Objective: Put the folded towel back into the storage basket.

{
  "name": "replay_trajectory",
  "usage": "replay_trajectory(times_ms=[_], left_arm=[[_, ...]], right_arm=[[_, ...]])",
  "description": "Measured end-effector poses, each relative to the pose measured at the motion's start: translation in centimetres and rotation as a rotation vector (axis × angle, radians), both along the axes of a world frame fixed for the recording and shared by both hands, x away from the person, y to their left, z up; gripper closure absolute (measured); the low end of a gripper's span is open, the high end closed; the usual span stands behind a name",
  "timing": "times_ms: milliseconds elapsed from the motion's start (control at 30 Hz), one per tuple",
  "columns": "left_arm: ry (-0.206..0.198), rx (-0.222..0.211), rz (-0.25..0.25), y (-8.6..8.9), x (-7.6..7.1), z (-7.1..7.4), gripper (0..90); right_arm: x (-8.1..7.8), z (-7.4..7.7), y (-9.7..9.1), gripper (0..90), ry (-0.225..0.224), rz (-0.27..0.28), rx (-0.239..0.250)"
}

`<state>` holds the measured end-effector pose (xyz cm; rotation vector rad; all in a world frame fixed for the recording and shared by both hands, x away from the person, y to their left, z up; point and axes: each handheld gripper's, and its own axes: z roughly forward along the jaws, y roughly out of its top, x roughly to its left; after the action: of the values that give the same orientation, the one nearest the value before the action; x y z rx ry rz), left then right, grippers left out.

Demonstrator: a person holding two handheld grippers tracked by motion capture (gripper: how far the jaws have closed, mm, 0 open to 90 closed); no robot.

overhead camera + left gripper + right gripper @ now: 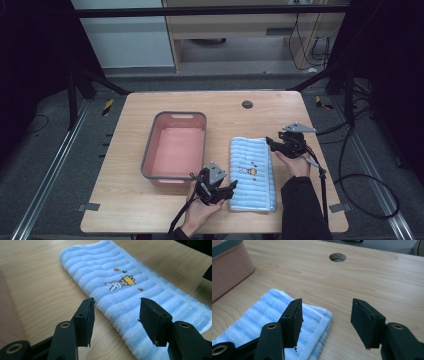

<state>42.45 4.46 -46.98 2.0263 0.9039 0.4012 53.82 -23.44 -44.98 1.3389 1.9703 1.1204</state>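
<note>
- Dark curtains and a grey floor with metal rails are seen around a light wooden table [150,210], with pale cabinets behind its far edge.
- A round cable hole [247,104] is set near the table's far edge.
- A folded blue striped towel [251,172] is laid flat in the near right part of the table, its long axis running from the near edge toward the far edge; a small rabbit print [115,285] is shown on its top.
- A pink basin [176,147] with a grey rim is placed just left of the towel, apart from it.
- The left gripper [231,189] is held at the towel's near left corner, jaws parted, nothing clamped.
- The right gripper [270,142] is held at the towel's far right corner, jaws likewise parted and gripping nothing.
</note>
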Motion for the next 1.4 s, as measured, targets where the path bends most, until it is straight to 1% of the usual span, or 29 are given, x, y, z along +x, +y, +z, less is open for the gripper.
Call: replay_trajectory(times_ms=[33,67,167,200,267,300,333,367,467,500,567,667,700,767,800,967,1033,1133,1300,1333,1367,1400], left_arm=[[0.003,0.004,0.0,-0.1,0.0,-0.2,46.3],[0.01,0.006,-0.001,-0.2,0.0,-0.4,46.5],[0.017,0.01,0.003,-0.3,0.0,-0.9,47.2],[0.019,0.015,0.003,-0.4,-0.1,-1.0,47.5],[0.028,0.009,0.003,-0.5,-0.1,-1.3,48.5],[0.037,0.011,0.001,-0.5,0.0,-1.6,49.2],[0.037,0.011,0.001,-0.5,0.0,-1.6,49.5],[0.049,0.016,0.0,-0.6,0.0,-2.0,49.8],[0.056,0.018,0.001,-0.6,-0.1,-2.2,50.2],[0.059,0.016,0.002,-0.5,-0.1,-2.3,50.5],[0.069,0.008,0.004,-0.5,0.0,-2.4,50.7],[0.072,0.019,0.0,-0.6,0.0,-2.7,51.6],[0.081,0.02,0.0,-0.6,0.0,-2.8,52.7],[0.084,0.019,0.001,-0.7,0.1,-2.9,53.3],[0.09,0.015,0.003,-0.7,0.1,-3.0,54.6],[0.104,0.01,0.001,-0.7,0.1,-3.3,57.0],[0.108,0.008,0.002,-0.7,0.2,-3.3,57.9],[0.115,0.008,0.001,-0.8,0.1,-3.3,60.2],[0.13,-0.002,0.006,-1.0,0.1,-3.4,65.5],[0.131,0.004,0.005,-1.0,0.1,-3.4,67.6],[0.136,-0.001,0.006,-1.1,0.1,-3.4,67.6],[0.139,0.002,0.0,-1.1,0.1,-3.4,70.9]], right_arm=[[0.1,-0.2,0.1,43.6,-0.002,0.005,-0.004],[0.2,-0.4,0.2,43.6,0.006,0.007,0.0],[0.6,-1.1,0.3,43.8,0.021,0.011,-0.015],[0.6,-1.3,0.4,43.9,0.034,0.01,-0.012],[0.8,-1.7,0.6,44.0,0.051,0.012,-0.022],[1.0,-2.1,0.8,44.2,0.061,0.02,-0.039],[1.0,-2.3,0.9,44.3,0.07,0.021,-0.042],[1.1,-2.5,1.0,44.6,0.076,0.023,-0.048],[1.2,-2.9,1.2,45.1,0.091,0.028,-0.056],[1.2,-2.9,1.3,45.3,0.098,0.03,-0.051],[1.2,-3.2,1.3,45.7,0.101,0.031,-0.057],[1.3,-3.6,1.3,47.2,0.124,0.033,-0.06],[1.4,-3.9,1.3,48.2,0.135,0.032,-0.063],[1.4,-4.0,1.2,48.6,0.141,0.032,-0.061],[1.4,-4.3,1.1,49.5,0.157,0.035,-0.049],[1.4,-4.7,1.0,50.5,0.171,0.038,-0.046],[1.5,-4.9,1.0,50.6,0.179,0.041,-0.052],[1.4,-4.9,1.0,51.6,0.186,0.042,-0.048],[1.4,-5.0,1.2,56.7,0.193,0.042,-0.045],[1.3,-5.0,1.3,60.3,0.199,0.046,-0.035],[1.3,-5.0,1.3,60.3,0.199,0.046,-0.035],[1.3,-5.0,1.4,65.9,0.199,0.05,-0.031]])
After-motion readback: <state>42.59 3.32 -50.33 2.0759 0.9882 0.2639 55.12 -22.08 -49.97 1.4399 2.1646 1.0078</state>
